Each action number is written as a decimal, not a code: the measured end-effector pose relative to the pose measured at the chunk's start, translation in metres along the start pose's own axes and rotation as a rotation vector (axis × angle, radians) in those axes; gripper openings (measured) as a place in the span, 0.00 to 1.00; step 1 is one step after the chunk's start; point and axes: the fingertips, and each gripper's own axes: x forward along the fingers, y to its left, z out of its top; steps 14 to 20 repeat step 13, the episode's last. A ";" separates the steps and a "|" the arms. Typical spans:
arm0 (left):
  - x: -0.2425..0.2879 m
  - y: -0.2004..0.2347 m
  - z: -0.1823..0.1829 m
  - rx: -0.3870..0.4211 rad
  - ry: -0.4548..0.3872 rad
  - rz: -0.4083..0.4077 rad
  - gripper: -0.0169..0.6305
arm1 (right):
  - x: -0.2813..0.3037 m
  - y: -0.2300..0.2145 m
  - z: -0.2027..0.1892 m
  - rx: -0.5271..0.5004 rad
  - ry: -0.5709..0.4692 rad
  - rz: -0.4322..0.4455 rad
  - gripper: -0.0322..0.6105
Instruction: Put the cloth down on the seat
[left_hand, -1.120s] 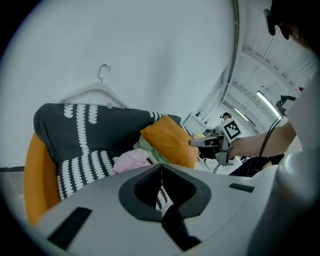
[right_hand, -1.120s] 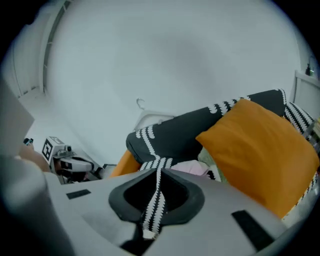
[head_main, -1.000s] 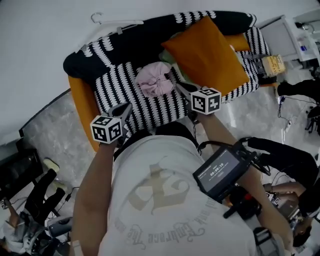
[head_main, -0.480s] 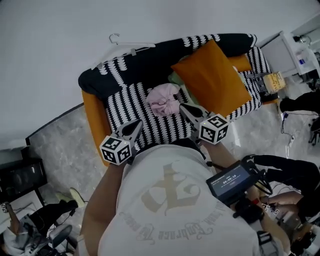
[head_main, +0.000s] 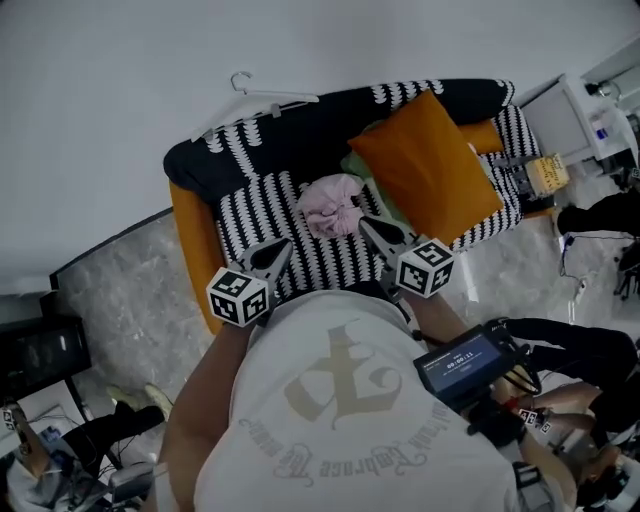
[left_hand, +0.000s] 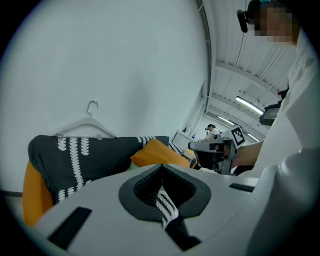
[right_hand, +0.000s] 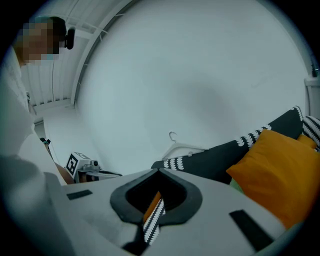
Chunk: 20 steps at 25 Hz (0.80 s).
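Trouble looks unlikely: the pink cloth (head_main: 333, 205) lies bunched on the striped sofa seat (head_main: 255, 212), beside the orange cushion (head_main: 425, 165). Only a careless swing of a jaw tip could snag it and drag it off. The left gripper (head_main: 277, 247) has its jaws together on nothing, clear of the cloth. The right gripper (head_main: 366, 222), nearer the cloth, is likewise closed and empty.
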 end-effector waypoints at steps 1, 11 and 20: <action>-0.003 -0.006 -0.005 0.008 -0.007 0.006 0.05 | -0.007 0.002 -0.003 -0.007 -0.010 0.003 0.07; -0.032 -0.052 -0.057 0.062 -0.031 0.019 0.05 | -0.062 0.022 -0.048 -0.038 -0.060 0.002 0.07; -0.036 -0.060 -0.066 0.071 -0.034 0.016 0.05 | -0.072 0.024 -0.052 -0.046 -0.072 -0.004 0.07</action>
